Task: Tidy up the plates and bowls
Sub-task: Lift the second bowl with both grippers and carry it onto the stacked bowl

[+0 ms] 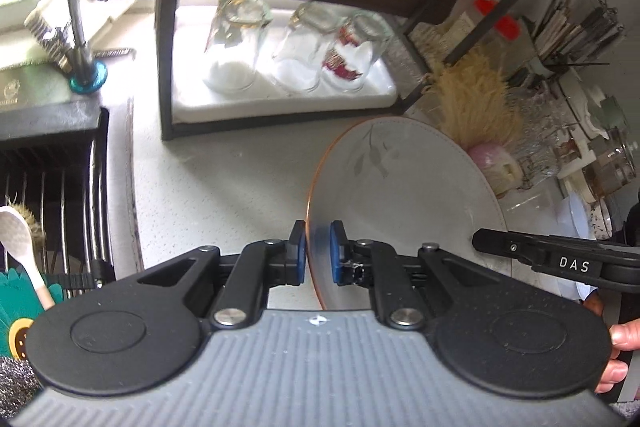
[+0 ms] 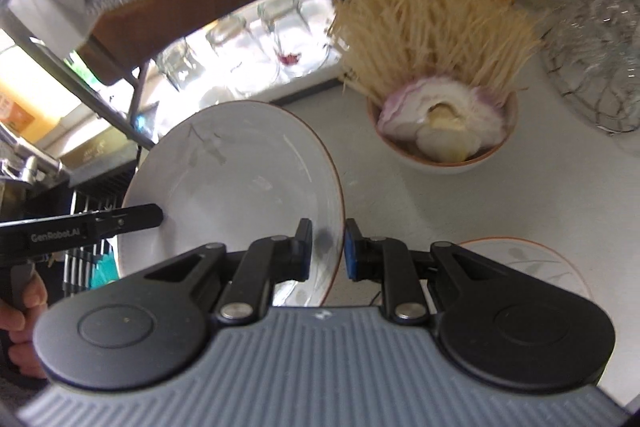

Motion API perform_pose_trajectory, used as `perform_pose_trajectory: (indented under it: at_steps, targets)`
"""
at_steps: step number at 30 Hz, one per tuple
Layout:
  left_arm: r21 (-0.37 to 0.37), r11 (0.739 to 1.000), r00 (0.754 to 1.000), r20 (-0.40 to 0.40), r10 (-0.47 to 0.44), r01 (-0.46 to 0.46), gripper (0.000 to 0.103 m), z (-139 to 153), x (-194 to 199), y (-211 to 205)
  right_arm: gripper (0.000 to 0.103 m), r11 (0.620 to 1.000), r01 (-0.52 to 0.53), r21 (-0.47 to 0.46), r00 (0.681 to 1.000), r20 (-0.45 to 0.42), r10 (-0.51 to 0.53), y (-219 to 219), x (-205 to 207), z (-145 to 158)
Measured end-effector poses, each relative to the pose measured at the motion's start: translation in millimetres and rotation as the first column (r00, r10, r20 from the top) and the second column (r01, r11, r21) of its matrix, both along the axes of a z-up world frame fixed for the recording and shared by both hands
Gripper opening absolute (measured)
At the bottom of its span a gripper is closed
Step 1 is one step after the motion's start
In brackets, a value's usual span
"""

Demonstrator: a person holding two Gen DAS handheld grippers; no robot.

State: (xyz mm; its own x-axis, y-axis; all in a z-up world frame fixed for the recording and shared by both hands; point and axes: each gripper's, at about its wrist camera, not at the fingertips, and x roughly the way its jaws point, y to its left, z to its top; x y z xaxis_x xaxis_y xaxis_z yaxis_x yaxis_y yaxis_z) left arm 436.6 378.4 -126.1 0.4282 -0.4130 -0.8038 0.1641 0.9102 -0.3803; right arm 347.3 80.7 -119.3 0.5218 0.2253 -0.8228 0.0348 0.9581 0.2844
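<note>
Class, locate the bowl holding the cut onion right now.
In the right wrist view, the bowl sits on the counter at upper right, before the straw-coloured bundle, right of the held plate.

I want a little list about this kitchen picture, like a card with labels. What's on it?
held thing: plate, white with an orange rim and leaf print
left tool: pads on both sides of the plate's left rim
right tool: pads on both sides of the plate's right rim
plate pose: tilted above the counter
nearby: bowl holding an onion; three upturned glasses on a white tray
</note>
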Motion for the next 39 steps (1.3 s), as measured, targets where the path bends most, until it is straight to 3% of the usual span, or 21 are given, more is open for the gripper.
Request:
perform_pose_trajectory:
  at_steps: [6,11,18,29,39]
  targets:
    - [0.002,0.999,0.998,0.055,-0.042,0.042,0.014,29.3,-13.7,-22.4,0.02,0.994,0.079,0.077,0.996,0.031,-0.082,-27.9,-26.3,26.1]
    - [-0.007,0.997,0.993,0.089,-0.076,0.077,0.014,49.8,-24.8,-44.1,0.02,0.989,0.121,0.08,0.988,0.086,-0.128,-47.4,-49.1,45.7]
    - [0.022,0.99,0.983,0.122,-0.14,0.138,0.014,64.5,-44.6,-79.7,0.02,0.98,0.177,0.092,0.977,0.106,-0.186,-74.5,-80.3,47.3]
    - [0.044,0.979,0.976,0.086,-0.2,0.197,0.014,54.0,-69.6,-122.4,0.02,0.974,0.209,0.083,0.97,0.108,-0.217,-109.5,-111.5,38.4]
    - [0.084,0.974,0.976,0.025,-0.214,0.211,0.014,19.6,-74.7,-151.1,0.02,0.973,0.221,0.061,0.973,0.063,-0.224,-130.1,-114.8,0.8]
